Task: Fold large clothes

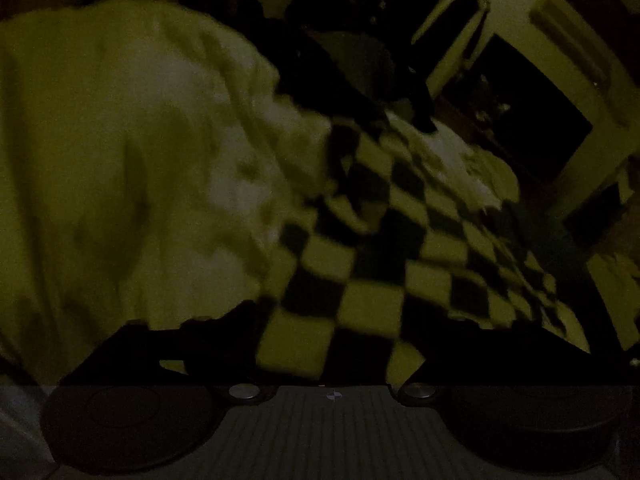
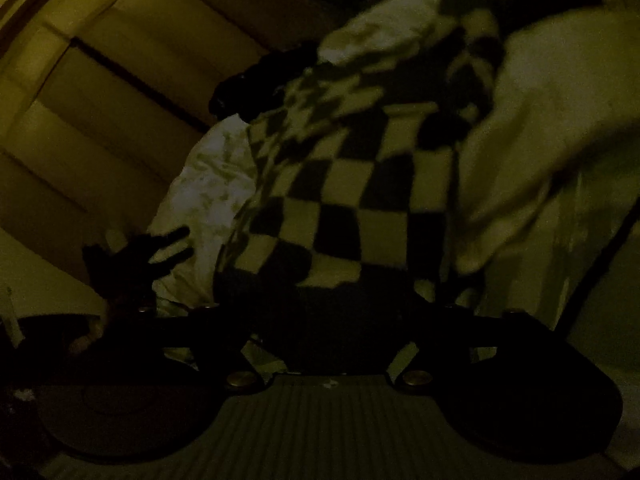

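Very dim, blurred views, so much stays uncertain. Spread across both views: a pale plain cloth point(image 1: 104, 152), bulky and rumpled, probably the large garment or sheet to fold, lying over or beside a checkered fabric point(image 1: 360, 280) on what looks like a bed; in the right wrist view the same checkered fabric point(image 2: 352, 184) runs right up to the camera. Judged best handled by lifting the checkered edge high and taut, keeping both corners level so squares line up, and clearing the pale cloth away first. Left gripper point(image 1: 332, 364): fingers lost in shadow, checkered edge seemingly between them, grip impossible to confirm. Right gripper point(image 2: 328, 320): equally dark, spread of fingers impossible to tell.
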Motion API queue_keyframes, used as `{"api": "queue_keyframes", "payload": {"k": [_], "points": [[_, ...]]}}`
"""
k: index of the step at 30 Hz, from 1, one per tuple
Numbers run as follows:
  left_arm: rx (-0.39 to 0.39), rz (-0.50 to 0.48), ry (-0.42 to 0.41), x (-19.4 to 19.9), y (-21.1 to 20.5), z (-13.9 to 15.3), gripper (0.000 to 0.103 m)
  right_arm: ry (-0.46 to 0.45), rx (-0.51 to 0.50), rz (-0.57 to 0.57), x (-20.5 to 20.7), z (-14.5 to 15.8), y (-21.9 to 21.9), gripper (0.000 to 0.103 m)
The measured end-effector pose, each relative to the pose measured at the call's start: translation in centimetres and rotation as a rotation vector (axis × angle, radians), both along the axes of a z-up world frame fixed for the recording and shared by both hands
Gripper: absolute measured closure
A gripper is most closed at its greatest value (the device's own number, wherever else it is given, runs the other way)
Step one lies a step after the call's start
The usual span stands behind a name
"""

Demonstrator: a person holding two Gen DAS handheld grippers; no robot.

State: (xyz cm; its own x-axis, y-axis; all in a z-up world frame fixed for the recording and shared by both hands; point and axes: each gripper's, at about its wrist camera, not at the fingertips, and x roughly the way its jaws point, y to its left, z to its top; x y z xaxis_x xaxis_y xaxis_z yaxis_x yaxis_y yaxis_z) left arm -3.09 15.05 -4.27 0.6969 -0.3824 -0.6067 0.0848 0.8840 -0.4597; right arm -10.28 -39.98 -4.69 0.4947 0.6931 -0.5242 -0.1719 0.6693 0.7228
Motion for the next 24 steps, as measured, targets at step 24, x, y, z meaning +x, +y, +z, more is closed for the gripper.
{"api": "queue_keyframes", "payload": {"k": [24], "points": [[0.163, -0.066, 0.16, -1.9, -0.9, -5.8, 0.009, 0.051, -0.095, 0.046, -1.0, -1.3, 0.9, 0.028]]}}
